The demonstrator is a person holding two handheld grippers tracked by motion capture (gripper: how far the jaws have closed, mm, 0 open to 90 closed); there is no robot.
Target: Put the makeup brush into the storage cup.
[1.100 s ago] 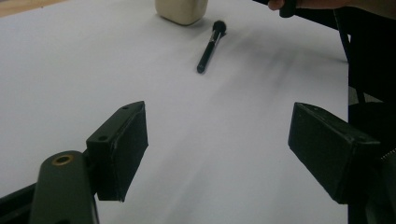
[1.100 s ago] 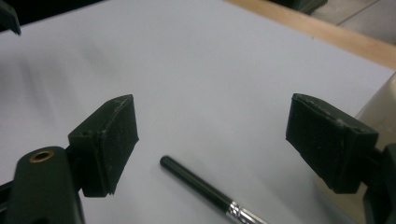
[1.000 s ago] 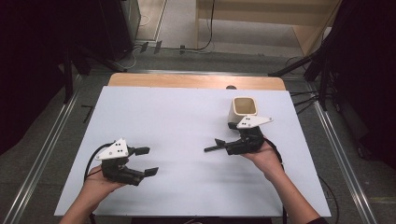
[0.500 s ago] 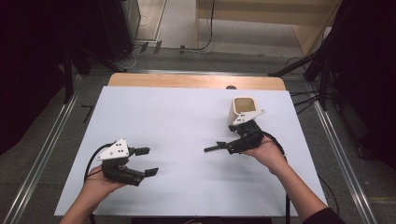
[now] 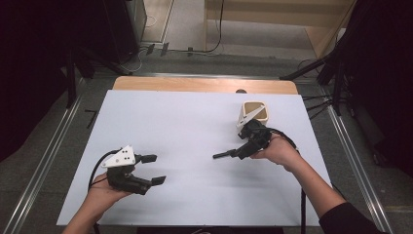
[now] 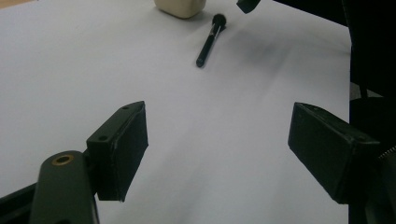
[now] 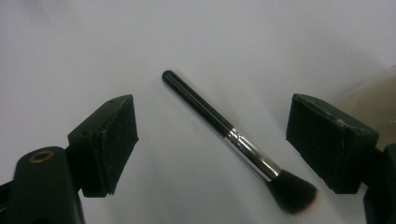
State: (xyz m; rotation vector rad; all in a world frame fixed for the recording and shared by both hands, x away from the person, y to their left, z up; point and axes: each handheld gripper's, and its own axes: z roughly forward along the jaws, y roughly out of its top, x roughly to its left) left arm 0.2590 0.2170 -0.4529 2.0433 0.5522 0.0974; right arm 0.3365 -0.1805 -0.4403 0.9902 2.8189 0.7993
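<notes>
A black-handled makeup brush (image 7: 224, 126) with a silver ferrule and dark bristles lies flat on the white table (image 5: 185, 126). My right gripper (image 7: 219, 140) hangs just above it, open, with one jaw on each side of the brush and neither touching it. From above, the right gripper (image 5: 246, 145) covers the bristle end, and the brush (image 5: 225, 155) handle sticks out to the left. A beige square cup (image 5: 255, 111) stands just behind that hand. My left gripper (image 5: 153, 169) rests open near the front left, with nothing between its jaws.
In the left gripper view the brush (image 6: 208, 42) and the cup (image 6: 180, 7) lie far ahead across bare white table. The cup's rim (image 7: 373, 98) shows at the right gripper view's right edge. Metal rails run along both sides of the table.
The right hand has shifted a little toward the cup and tipped the gripper more steeply down over the brush. The brush and the left gripper have not moved.
</notes>
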